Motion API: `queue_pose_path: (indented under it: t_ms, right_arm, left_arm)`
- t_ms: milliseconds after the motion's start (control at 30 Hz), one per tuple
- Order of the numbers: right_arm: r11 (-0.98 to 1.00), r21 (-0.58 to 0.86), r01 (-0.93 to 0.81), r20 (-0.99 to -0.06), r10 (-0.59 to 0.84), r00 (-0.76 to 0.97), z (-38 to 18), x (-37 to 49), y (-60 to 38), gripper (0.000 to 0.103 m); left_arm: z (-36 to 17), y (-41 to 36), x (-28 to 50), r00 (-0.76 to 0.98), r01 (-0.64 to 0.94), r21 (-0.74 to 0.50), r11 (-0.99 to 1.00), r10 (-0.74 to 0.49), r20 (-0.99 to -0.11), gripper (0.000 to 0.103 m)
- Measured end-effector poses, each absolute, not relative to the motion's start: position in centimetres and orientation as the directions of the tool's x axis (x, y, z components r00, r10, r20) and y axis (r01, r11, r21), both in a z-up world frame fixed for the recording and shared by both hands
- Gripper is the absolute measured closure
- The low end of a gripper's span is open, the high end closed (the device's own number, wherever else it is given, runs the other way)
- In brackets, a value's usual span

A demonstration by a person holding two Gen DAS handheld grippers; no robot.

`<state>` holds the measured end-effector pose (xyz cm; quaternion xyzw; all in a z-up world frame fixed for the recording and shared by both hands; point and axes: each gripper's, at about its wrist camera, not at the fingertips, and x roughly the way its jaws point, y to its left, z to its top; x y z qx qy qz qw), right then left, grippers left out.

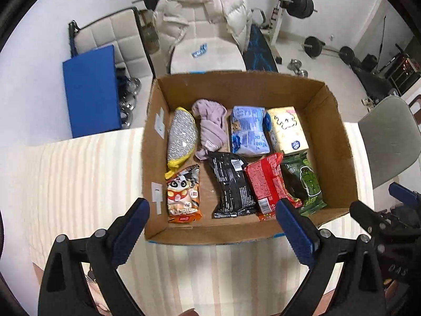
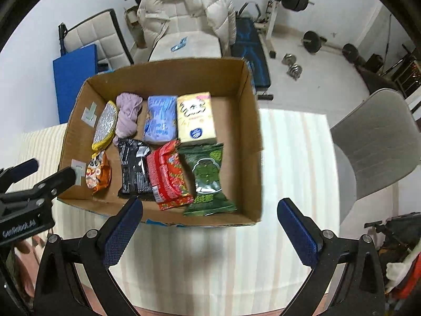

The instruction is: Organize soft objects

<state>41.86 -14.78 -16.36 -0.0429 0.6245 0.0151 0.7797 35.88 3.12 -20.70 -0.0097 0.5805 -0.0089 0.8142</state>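
Observation:
An open cardboard box (image 1: 339,142) (image 2: 252,121) stands on the striped table. In its back row lie a silver and yellow scrubber (image 1: 182,137) (image 2: 105,125), a lilac cloth (image 1: 211,129) (image 2: 127,117), a blue tissue pack (image 1: 248,131) (image 2: 160,119) and a cream tissue pack (image 1: 288,130) (image 2: 196,118). In front lie an orange snack bag (image 1: 183,194) (image 2: 98,173), a black packet (image 1: 231,185) (image 2: 134,169), a red packet (image 1: 265,181) (image 2: 168,173) and a green packet (image 1: 304,181) (image 2: 208,177). My left gripper (image 1: 211,233) and right gripper (image 2: 210,233) are open and empty, held above the box's near edge.
The striped tablecloth (image 1: 79,173) (image 2: 294,158) covers the table. A grey chair (image 1: 389,142) (image 2: 376,142) stands at the right. A chair with a white puffer jacket (image 1: 202,8) (image 2: 184,5), a blue mat (image 1: 90,89) and weights lie beyond.

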Motion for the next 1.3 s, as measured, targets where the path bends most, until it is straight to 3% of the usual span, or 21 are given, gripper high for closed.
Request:
queue_pose_path:
  t_ms: [433, 967, 1300]
  right_arm:
    - [0.998, -0.044, -0.052, -0.958, -0.027, 0.285, -12.7, 40.4, -14.9, 0.0]
    - [0.997, -0.043, -0.067, -0.873, -0.005, 0.487, 1.2, 27.9, -16.2, 0.0]
    - [0.996, -0.036, -0.084, -0.845, 0.015, 0.535, 7.9, 20.2, -17.2, 0.0]
  left_arm:
    - [-16.2, 3.5, 33.3, 0.404, -0.033, -0.007, 0.999, 0.007, -0.915, 0.005]
    - [-3.7, 1.8, 20.4, 0.592, -0.055, -0.014, 0.998, 0.022, -0.806, 0.005]
    - [-1.3, 0.1, 14.0, 0.579, -0.052, -0.001, 0.999, 0.029, -0.815, 0.005]
